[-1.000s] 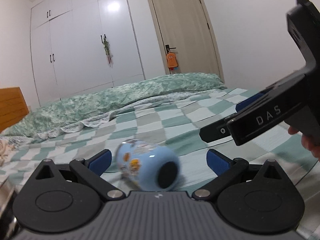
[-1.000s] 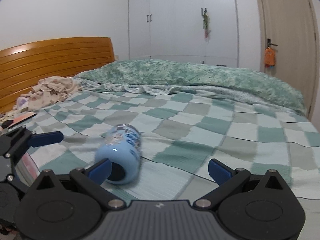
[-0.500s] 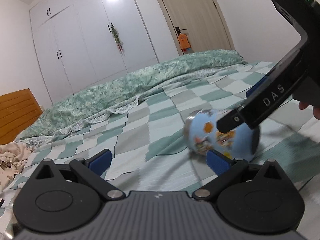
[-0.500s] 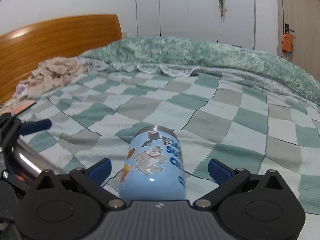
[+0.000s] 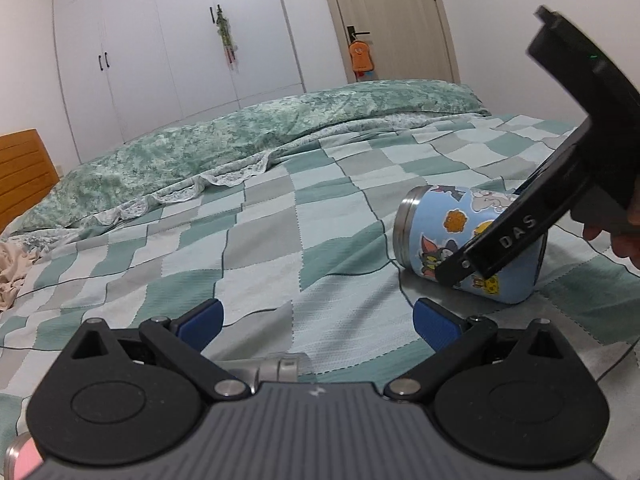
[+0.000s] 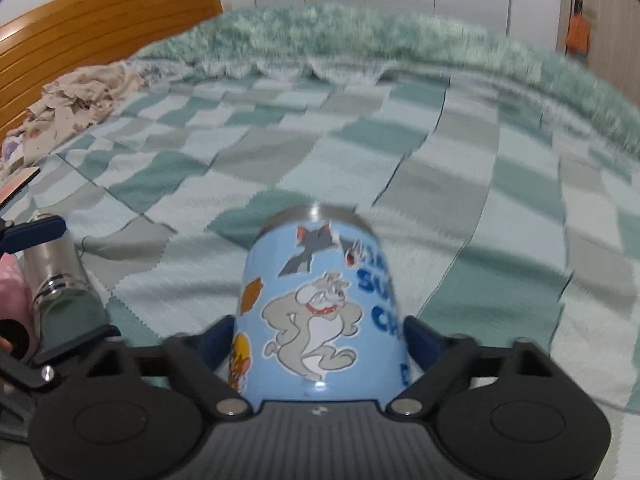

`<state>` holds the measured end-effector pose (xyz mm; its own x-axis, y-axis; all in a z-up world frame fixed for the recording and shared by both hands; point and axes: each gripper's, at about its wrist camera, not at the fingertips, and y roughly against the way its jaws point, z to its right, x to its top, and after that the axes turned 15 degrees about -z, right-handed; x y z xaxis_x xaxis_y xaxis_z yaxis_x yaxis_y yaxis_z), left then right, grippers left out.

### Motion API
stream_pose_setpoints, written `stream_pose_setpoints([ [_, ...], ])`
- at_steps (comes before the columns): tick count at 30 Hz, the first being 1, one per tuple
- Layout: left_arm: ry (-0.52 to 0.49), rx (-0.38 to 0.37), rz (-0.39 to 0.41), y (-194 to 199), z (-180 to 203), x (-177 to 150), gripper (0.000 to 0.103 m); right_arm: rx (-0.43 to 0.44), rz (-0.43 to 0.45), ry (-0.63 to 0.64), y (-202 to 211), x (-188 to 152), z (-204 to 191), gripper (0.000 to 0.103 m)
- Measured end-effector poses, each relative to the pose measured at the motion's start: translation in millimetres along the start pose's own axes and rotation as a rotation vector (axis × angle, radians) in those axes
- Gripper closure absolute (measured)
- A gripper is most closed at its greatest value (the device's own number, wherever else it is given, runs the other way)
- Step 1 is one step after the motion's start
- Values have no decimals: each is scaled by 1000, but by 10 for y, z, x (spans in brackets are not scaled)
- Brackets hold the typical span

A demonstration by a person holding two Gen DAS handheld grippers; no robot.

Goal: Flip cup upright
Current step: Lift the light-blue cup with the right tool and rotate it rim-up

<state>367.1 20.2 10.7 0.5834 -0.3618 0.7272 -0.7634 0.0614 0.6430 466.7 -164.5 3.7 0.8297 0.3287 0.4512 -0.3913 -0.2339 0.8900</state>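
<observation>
Right wrist view puts the cup (image 6: 320, 312) dead centre, lying on its side on the checked bedspread (image 6: 460, 168) with its steel rim pointing away, and the right gripper (image 6: 320, 344) has both blue pads pressed against the blue cartoon-printed body near the base end. From the left wrist view, that same cup (image 5: 452, 240) sits off to the right with the right gripper (image 5: 500, 240) across it, while the left gripper (image 5: 316, 322) hangs wide apart over bare cloth, holding nothing. A steel bottle (image 6: 60, 276) lies just beside the left tool. Now the risk: the wall looks smooth and rounded, and the hold sits low on it, so I reckon the cup could swivel or squirt out of the pads as it tips up. Soft bedding is the other worry; set down on a fold or released early, it may simply topple again.
</observation>
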Motion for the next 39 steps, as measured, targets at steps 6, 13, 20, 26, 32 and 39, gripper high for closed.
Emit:
stream_pose_setpoints([
  [6,-17,-13,13,19,26,27,0,0,30,-16,77,-98,-11,20],
  [13,-20,-14,45,228,51,72,0,2,64,-49,295,-231,-59,20],
  [20,-19,-29,91,723,147,61,0,-13,115,-64,847,-523,-185,20],
  [26,-13,-53,121,1244,283,-89,0,-37,137,-77,1372,-960,-369,20],
  [32,6,-75,125,1694,452,-335,0,-41,141,-109,1753,-1526,-564,20],
  [39,46,-92,105,2064,642,-692,0,-31,116,-181,1893,-2207,-686,20],
])
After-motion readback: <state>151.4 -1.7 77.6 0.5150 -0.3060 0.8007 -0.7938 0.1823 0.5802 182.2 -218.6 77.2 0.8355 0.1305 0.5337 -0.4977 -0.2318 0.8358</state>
